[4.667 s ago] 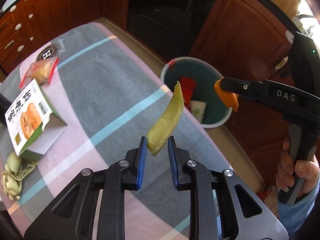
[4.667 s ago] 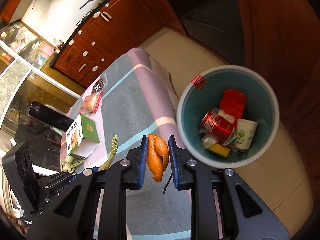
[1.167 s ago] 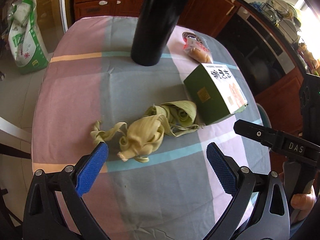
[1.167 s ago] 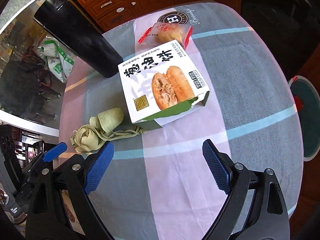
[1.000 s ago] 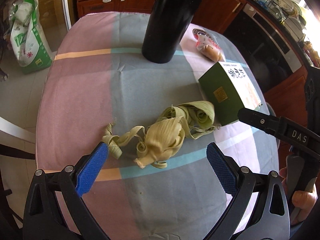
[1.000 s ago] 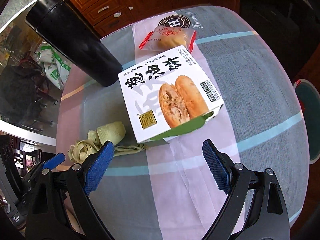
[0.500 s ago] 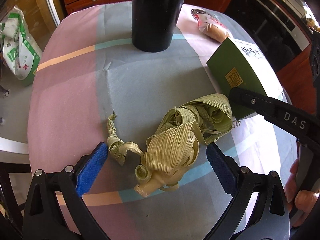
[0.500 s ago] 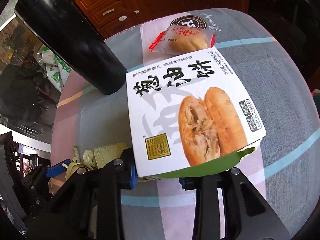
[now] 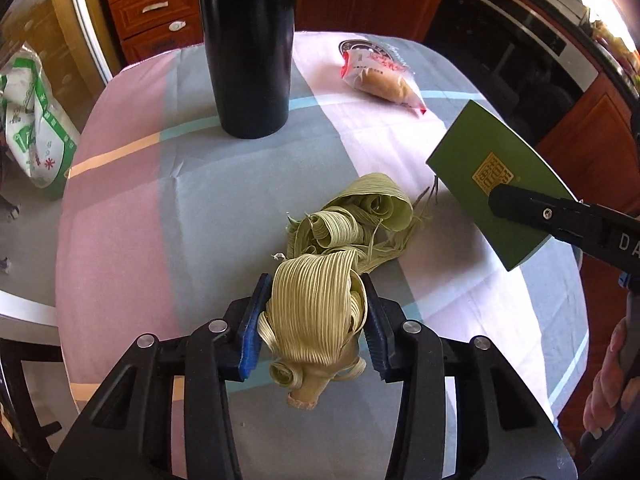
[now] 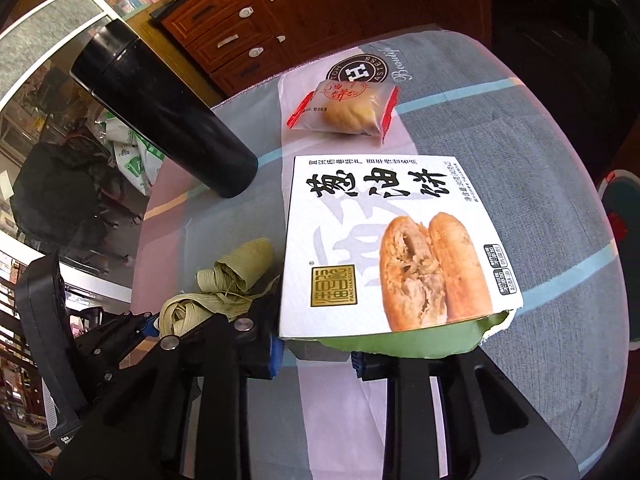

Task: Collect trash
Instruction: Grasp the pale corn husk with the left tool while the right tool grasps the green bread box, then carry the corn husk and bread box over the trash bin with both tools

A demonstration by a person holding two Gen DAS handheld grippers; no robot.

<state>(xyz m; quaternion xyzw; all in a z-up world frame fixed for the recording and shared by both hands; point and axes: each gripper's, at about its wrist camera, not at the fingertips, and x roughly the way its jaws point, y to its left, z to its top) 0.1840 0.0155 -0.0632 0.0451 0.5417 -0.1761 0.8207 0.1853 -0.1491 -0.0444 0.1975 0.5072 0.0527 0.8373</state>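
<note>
1. Our left gripper (image 9: 314,320) jaws are closing on the leaf husk bundle (image 9: 316,312), lower centre, long axis along the fingers.
2. Our right gripper (image 10: 316,350) jaws are closing on the pastry box (image 10: 384,248) bottom edge, centre frame.

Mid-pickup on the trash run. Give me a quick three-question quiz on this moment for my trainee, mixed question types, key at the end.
1. True or false: the left gripper has a bundle of corn husks between its closing jaws.
2. What does the right gripper have between its closing jaws?
A. the wrapped pastry
B. the food box
C. the black flask
3. Fill in: the flask stands upright on the ____.

Key: 1 true; 2 B; 3 tablecloth.
</note>
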